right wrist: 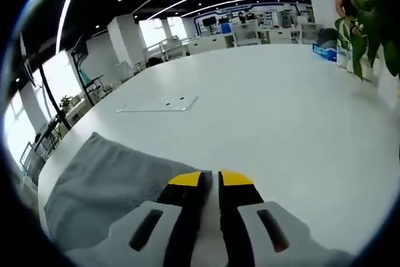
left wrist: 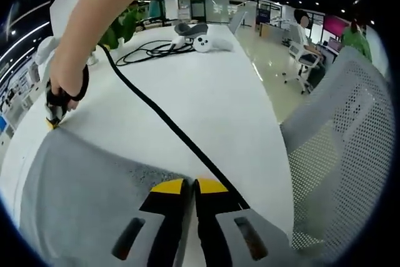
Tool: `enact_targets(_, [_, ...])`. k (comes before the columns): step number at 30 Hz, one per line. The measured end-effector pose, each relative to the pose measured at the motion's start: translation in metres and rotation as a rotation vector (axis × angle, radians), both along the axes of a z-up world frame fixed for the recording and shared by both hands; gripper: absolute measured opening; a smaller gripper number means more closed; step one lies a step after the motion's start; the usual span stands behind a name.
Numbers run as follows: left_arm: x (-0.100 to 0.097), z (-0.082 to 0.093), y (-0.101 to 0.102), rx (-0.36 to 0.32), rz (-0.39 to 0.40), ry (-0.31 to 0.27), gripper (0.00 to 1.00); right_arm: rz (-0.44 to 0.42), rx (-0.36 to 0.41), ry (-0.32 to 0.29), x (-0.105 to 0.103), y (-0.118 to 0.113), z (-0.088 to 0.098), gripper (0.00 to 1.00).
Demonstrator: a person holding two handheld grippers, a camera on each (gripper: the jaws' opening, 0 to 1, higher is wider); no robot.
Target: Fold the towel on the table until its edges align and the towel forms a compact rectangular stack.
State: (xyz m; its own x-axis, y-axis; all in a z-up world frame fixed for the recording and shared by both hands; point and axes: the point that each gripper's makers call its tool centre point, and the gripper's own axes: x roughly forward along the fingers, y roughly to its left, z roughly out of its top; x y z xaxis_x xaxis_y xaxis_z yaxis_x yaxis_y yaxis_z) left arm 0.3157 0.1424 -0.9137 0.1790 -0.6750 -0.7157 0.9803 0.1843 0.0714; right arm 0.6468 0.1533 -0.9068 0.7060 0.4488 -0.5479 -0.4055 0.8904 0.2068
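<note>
A grey towel (left wrist: 87, 186) lies flat on the white table (left wrist: 212, 92). My left gripper (left wrist: 190, 186) sits at the towel's near edge, its yellow-tipped jaws closed to a thin slit on the cloth. At the towel's far left corner a person's hand holds my right gripper (left wrist: 53, 119), tip down on that corner. In the right gripper view the towel (right wrist: 106, 179) spreads to the left, and the right gripper (right wrist: 211, 179) is closed on its edge. The table (right wrist: 281, 110) stretches bare beyond it.
A black cable (left wrist: 162, 117) runs across the table from the hand to my left jaws, with a coil (left wrist: 147, 51) and a white headset (left wrist: 209, 43) farther back. A grey mesh chair (left wrist: 344, 136) stands at the table's right edge. A flat panel (right wrist: 159, 104) and potted plant (right wrist: 369, 35) show beyond.
</note>
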Motion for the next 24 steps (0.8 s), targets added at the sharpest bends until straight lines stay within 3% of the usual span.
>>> enact_targets(5, [-0.0001, -0.0008, -0.0001, 0.000, -0.004, 0.000, 0.07, 0.055, -0.060, -0.018, -0.0014, 0.0058, -0.0016, 0.03])
enact_targets(7, [-0.0005, -0.0011, -0.0005, 0.017, -0.035, -0.044, 0.07, 0.051, -0.053, -0.019, -0.0010, 0.0052, -0.0024, 0.03])
enact_targets(20, [0.0018, 0.0016, 0.0020, -0.029, 0.019, -0.006, 0.01, 0.053, -0.033, -0.040, 0.0022, 0.0079, -0.0034, 0.00])
enact_targets(24, [0.0042, 0.0050, 0.0030, -0.058, 0.050, 0.024, 0.00, 0.032, -0.002, -0.009, 0.0030, 0.0076, -0.0021, 0.00])
